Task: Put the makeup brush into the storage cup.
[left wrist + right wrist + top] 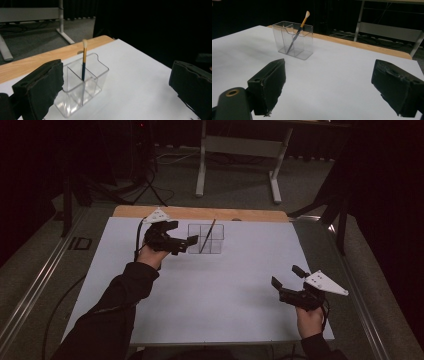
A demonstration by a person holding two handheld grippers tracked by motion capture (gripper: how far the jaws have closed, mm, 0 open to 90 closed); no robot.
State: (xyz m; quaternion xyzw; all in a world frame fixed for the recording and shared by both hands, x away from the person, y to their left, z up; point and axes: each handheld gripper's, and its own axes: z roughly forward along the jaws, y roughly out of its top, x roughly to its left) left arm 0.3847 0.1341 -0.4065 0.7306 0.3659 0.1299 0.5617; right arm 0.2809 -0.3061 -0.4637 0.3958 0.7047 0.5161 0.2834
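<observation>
Hovering just beside the clear holder [205, 239], the left gripper [181, 243] has its jaws spread wide and empty, probably lined up to steady or take it. A brush [207, 236] leans inside, bristles up, resting against a divider, handle down in a middle compartment. Near the sheet's [225, 290] front edge, well apart, the right gripper [286, 280] also gapes empty, seemingly parked out of the way.

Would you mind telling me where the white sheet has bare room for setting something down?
Most of the sheet is bare: the wide middle between the left tool and right tool, and the far right corner beyond the organizer. It is crowded only at the far left-centre, where the left tool sits beside the organizer holding the brush.
</observation>
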